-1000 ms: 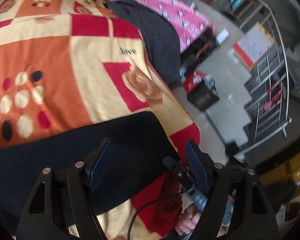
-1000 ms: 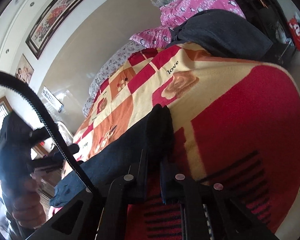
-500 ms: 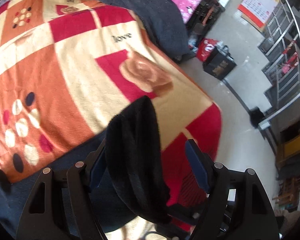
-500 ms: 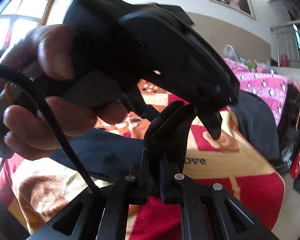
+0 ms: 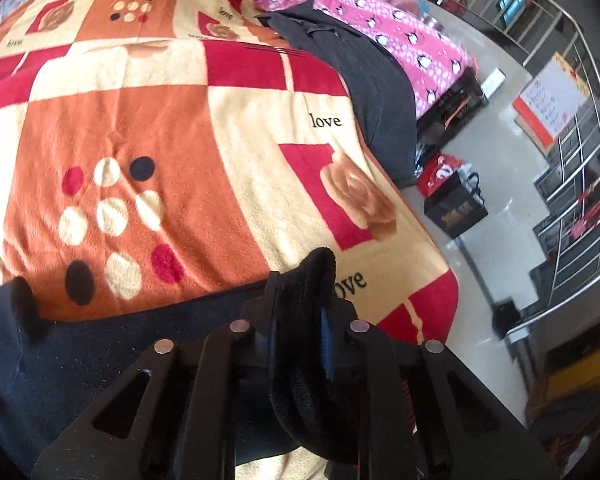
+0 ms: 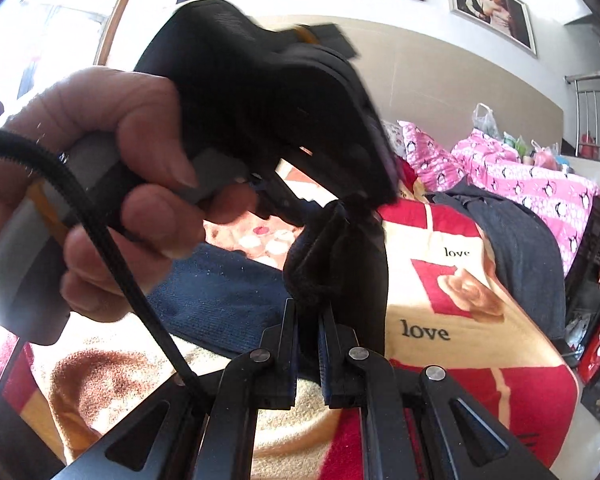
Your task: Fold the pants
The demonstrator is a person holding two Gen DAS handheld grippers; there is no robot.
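The left claw (image 5: 298, 320) is closing on a raised fold of the dark pants (image 5: 100, 352) spread on the bed blanket (image 5: 140, 120), while the right claw (image 6: 308, 344) stays clamped narrow on the same fold.

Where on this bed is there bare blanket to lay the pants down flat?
The widest free patch is the orange and cream blanket, between the dark pants at the near edge and the grey garment at the far right corner. It is crowded at the near edge, where both grippers pinch the pants, and around the pink bedding.
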